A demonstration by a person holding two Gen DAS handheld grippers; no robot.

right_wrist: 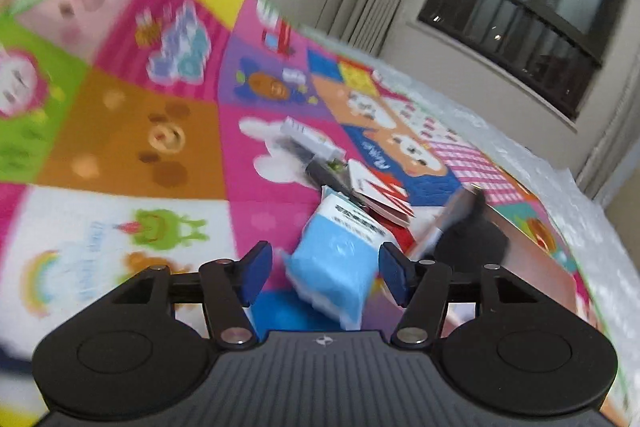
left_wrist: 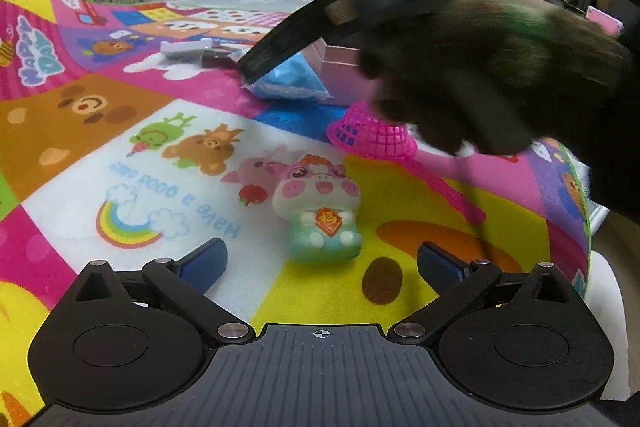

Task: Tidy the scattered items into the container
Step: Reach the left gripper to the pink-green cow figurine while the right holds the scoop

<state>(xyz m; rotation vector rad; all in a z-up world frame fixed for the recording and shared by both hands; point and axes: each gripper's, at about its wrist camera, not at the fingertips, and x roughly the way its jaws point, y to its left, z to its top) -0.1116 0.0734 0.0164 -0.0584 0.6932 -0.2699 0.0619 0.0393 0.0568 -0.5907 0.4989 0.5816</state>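
A bright cartoon play mat (left_wrist: pixel 120 115) covers the surface under both grippers, patched in pink, yellow, orange and white, with bears, a frog and a rainbow printed on it. Beyond the right gripper (right_wrist: pixel 326 277), slightly to its right, stands a pink box (left_wrist: pixel 340 67), the container, its near wall facing the camera; from the left wrist view a dark gloved hand (left_wrist: pixel 500 79) carrying that gripper blurs across in front of it. The right gripper's jaws are partly spread, with a blue plastic-wrapped packet (right_wrist: pixel 336 267) lying between them; whether the pads touch it cannot be told through the blur. Just past the packet lie a white-and-red card (right_wrist: pixel 380 195), a dark item that is hard to make out, and a small white block (right_wrist: pixel 308 137). The left gripper (left_wrist: pixel 322 263) has its jaws spread wide with nothing between them. Directly ahead of them, close by, a squishy cow figure (left_wrist: pixel 320 211) in white, pink and mint lies on the mat. Farther ahead and to the right rests a pink toy net (left_wrist: pixel 376 139) with its handle running back toward the right jaw.
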